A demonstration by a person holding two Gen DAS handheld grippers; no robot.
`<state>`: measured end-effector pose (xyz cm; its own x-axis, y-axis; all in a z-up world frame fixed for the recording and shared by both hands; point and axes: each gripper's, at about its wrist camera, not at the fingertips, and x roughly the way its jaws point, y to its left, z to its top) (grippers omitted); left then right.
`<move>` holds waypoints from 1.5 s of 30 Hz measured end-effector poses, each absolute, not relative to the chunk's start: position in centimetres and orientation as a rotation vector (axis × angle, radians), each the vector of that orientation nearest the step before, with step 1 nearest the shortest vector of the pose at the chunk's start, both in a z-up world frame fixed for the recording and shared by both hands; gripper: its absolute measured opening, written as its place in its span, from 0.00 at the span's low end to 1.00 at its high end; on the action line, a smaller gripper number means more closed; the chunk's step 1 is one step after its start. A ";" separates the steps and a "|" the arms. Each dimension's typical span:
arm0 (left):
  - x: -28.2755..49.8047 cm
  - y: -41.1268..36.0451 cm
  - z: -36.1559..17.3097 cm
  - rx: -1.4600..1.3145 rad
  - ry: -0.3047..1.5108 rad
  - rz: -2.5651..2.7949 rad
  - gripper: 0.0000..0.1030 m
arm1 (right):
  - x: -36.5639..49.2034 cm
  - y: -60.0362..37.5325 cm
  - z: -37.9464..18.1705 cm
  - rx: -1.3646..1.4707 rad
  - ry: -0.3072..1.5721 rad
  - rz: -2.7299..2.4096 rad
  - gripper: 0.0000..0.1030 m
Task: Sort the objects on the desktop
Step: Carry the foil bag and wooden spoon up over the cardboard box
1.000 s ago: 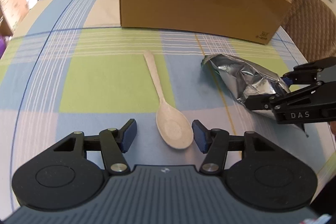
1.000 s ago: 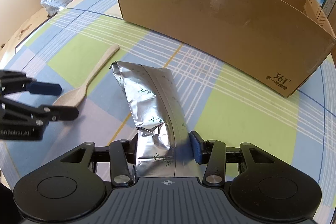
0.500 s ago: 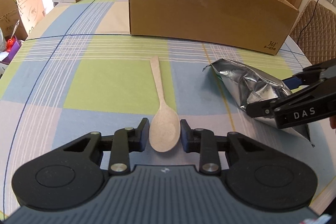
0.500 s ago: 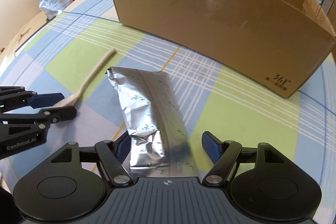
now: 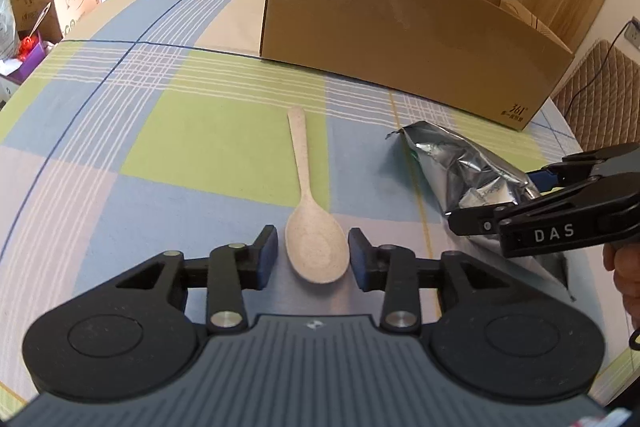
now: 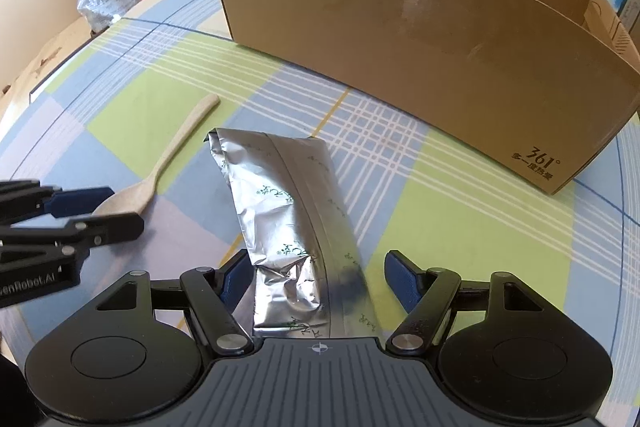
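Table: covered by a checked cloth [image 5: 208, 131] of blue, green and lilac squares; carries everything below.
Box: big open brown cardboard box [image 5: 400, 39] at the far side of the cloth, printed "361°" at its lower right corner; well beyond spoon and pouch.
Pouch: crumpled silver foil pouch [image 6: 288, 211], lying flat, right of the spoon and apart from it; near end reaching in between the right fingers.
Spoon: pale beige speckled spoon [image 5: 310, 215], flat on the cloth, bowl nearest, handle aimed toward the box.
Left gripper [image 5: 313, 253]: black, blue-padded; jaws narrow, one pad either side of the spoon's bowl, slim gaps showing, not clamping.
Right gripper [image 6: 320, 279]: jaws spread wide around the pouch's near end; left pad just against the foil, right pad clear of it.
Hand: edge of a hand [image 5: 624, 275] behind the right gripper, far right of the left wrist view.
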<state>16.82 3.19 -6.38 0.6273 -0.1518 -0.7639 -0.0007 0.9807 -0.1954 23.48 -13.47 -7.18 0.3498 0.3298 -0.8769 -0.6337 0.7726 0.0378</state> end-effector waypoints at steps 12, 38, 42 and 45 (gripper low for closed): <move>16.6 2.7 -6.5 -0.117 0.871 -0.069 0.26 | 23.6 -13.4 -7.3 -0.331 1.038 0.643 0.68; 15.3 0.9 -2.6 0.040 0.765 -0.119 0.26 | 21.2 -14.2 -3.0 -0.315 0.900 0.656 0.36; 15.1 0.7 -1.1 0.051 0.730 -0.126 0.26 | 20.5 -14.8 -0.7 -0.266 0.814 0.655 0.36; 15.1 0.3 0.0 0.065 0.702 -0.130 0.26 | 20.4 -15.1 0.5 -0.234 0.770 0.645 0.36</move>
<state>15.10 0.33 -0.03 0.7560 -0.0977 -0.6473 0.1411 0.9899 0.0154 20.41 -15.14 0.46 0.5383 0.4544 -0.7098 -0.6194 0.7844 0.0325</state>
